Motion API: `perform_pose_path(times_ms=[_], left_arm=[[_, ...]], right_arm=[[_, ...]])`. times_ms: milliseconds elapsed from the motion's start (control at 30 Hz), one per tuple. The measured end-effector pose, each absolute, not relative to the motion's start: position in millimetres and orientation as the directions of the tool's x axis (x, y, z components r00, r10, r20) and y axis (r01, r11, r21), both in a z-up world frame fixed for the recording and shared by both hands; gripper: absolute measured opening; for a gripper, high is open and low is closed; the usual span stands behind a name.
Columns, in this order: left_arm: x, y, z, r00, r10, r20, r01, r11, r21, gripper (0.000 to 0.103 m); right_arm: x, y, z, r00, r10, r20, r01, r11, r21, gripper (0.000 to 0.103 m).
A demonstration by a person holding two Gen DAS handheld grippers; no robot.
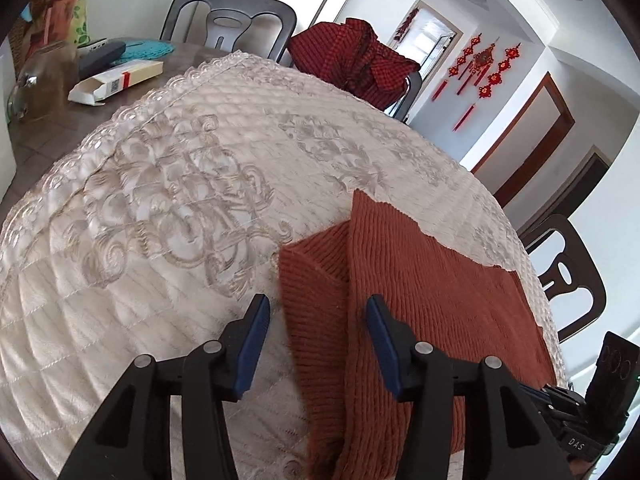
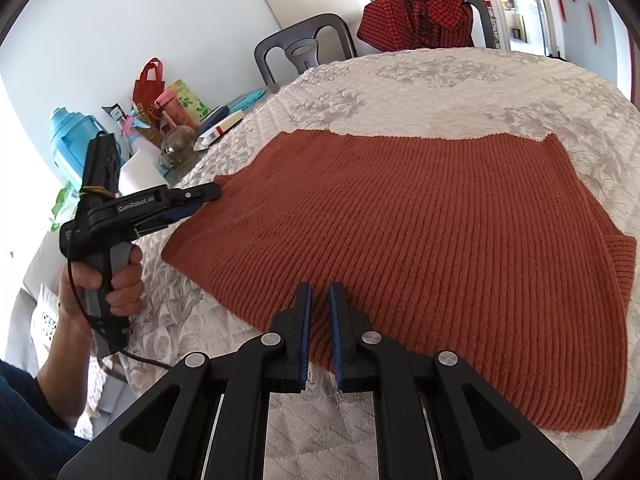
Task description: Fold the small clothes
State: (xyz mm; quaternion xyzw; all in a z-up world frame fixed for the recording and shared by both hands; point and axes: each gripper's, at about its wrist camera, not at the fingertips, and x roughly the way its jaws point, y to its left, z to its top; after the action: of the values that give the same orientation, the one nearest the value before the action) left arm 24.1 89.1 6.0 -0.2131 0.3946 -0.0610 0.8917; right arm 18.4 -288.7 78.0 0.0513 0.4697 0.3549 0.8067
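A rust-orange ribbed knit garment (image 2: 420, 232) lies spread flat on the quilted cream tablecloth (image 2: 400, 80). In the left wrist view the garment (image 1: 420, 300) has one side folded over, with an edge running between the fingers. My left gripper (image 1: 318, 320) is open and hovers over the garment's left edge; it also shows in the right wrist view (image 2: 200, 200) at that edge. My right gripper (image 2: 318, 304) has its jaws close together with a narrow gap, over the garment's near edge; knit fabric lies between the fingertips.
A red checked garment (image 1: 356, 60) hangs over a chair at the table's far side. A white box (image 1: 116, 80), a glass jar (image 1: 44, 80), a blue jug (image 2: 76, 140) and bags clutter the far left. Dark chairs (image 1: 228, 20) stand around the table.
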Motion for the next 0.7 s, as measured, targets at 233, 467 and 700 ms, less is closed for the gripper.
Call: perform_pose_path(times_ms=[233, 467, 700], left_arm=[[36.9, 84.2, 4.8, 0.67, -0.333, -0.663, -0.025, 0.883, -0.468, 0.054], [16.1, 79.4, 2.5, 0.644, -0.424, -0.637, 0.023, 0.843, -0.538, 0.054], [8.1, 72.9, 2.7, 0.632, -0.445, -0.635, 0.047, 0.84, -0.541, 0.054]], right_arm=[[24.3, -292.5, 78.0, 0.305, 0.631, -0.713, -0.507, 0.742, 0.44, 0.009], [39.3, -291.7, 82.0, 0.342, 0.616, -0.71, -0.493, 0.761, 0.422, 0.009], [67.3, -287.1, 77.7, 0.354, 0.599, -0.718, -0.467, 0.778, 0.419, 0.009]])
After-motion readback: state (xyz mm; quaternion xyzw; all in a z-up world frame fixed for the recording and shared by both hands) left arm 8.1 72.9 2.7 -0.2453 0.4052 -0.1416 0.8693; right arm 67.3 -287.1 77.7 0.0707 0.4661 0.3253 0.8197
